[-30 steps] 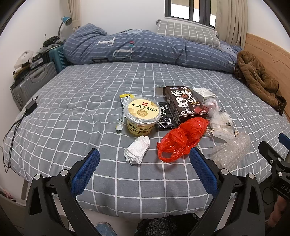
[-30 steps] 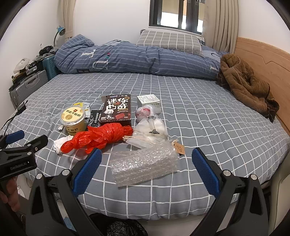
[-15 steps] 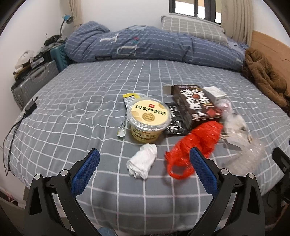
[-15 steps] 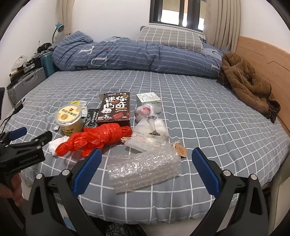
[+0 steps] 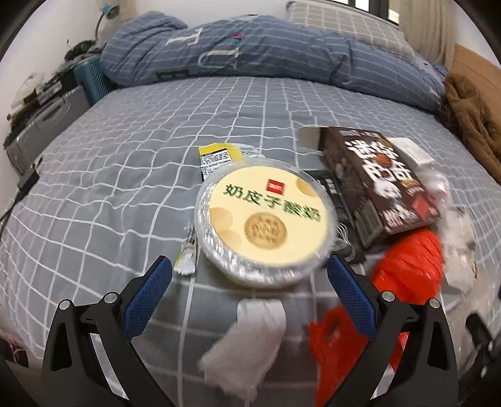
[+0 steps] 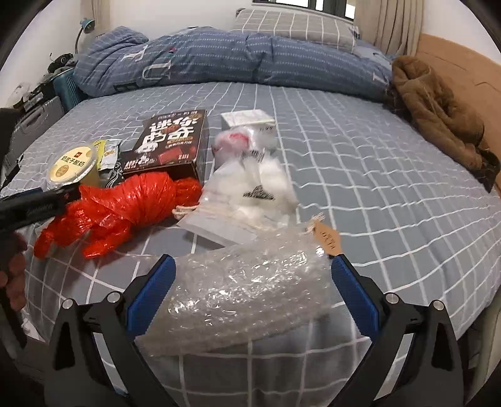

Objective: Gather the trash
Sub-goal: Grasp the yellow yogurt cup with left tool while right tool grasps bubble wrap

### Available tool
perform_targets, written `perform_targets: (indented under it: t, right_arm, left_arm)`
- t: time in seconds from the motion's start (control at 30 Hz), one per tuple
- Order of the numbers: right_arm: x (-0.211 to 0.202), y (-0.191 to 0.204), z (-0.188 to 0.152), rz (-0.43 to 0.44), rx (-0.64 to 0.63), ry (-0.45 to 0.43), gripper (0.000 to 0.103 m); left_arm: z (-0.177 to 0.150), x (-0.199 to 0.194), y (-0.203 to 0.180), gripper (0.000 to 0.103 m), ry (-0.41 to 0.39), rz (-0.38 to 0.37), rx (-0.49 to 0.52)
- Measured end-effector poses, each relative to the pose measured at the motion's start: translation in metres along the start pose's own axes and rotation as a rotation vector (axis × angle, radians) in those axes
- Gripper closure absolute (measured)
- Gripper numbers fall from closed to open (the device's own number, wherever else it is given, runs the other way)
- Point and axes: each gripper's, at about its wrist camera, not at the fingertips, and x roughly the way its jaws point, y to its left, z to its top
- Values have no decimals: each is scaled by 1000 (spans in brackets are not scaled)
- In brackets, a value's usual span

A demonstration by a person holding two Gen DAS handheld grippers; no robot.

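Observation:
Trash lies on a grey checked bed. In the left wrist view my open left gripper (image 5: pixel 250 275) hovers just in front of a round yogurt tub (image 5: pixel 264 220), with a crumpled white tissue (image 5: pixel 247 341) below it and a red plastic bag (image 5: pixel 404 272) to the right. A dark chocolate box (image 5: pixel 379 184) lies behind. In the right wrist view my open right gripper (image 6: pixel 252 275) straddles a roll of bubble wrap (image 6: pixel 247 291). The red bag (image 6: pixel 125 206), a clear packet (image 6: pixel 253 188), the box (image 6: pixel 170 141) and the tub (image 6: pixel 72 164) lie beyond. The left gripper (image 6: pixel 34 205) shows at the left edge.
A blue duvet (image 6: pixel 219 59) and pillow (image 6: pixel 294 25) fill the bed's far side. A brown coat (image 6: pixel 438 112) lies by the wooden headboard (image 6: pixel 463 69) at right. Suitcases (image 5: pixel 47 122) stand left of the bed. A hand (image 6: pixel 12 275) holds the left tool.
Both grippers have moved forward and down toward the trash. The left one has closed in on the tub and tissue, the right one on the bubble wrap. Both stay open.

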Motion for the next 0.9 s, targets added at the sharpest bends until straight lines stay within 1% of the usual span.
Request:
perform_targets:
  t: [0.13, 0.27, 0.37, 0.43, 0.5, 0.53, 0.63, 0.73, 0.8, 0.9]
  right_arm:
    - [11, 1, -4, 9, -4, 21, 8]
    - [19, -1, -6, 33, 16, 55, 13]
    - [22, -2, -7, 37, 18, 64, 16]
    - [23, -3, -8, 37, 25, 62, 19]
    - [23, -3, -8, 33, 23, 62, 22]
    - [22, -3, -9, 33, 22, 63, 23]
    - [22, -3, -9, 34, 23, 64, 26]
    - [22, -1, -9, 41, 17, 71, 32]
    - [21, -1, -9, 53, 17, 75, 38]
    - [19, -1, -9, 55, 12, 81, 42]
  left_arm:
    - [11, 15, -5, 6, -9, 0, 5]
    - [14, 27, -11, 8, -2, -11, 10]
    - [14, 35, -12, 16, 11, -20, 10]
    - [14, 37, -12, 24, 14, -20, 11]
    - [14, 37, -11, 26, 10, -18, 14]
    - [14, 36, -10, 30, 9, -15, 18]
    - [15, 35, -8, 30, 4, -15, 10]
    - [16, 30, -6, 31, -13, -9, 7]
    - [16, 29, -6, 31, -16, -10, 11]
    - [17, 25, -6, 31, -18, -11, 11]
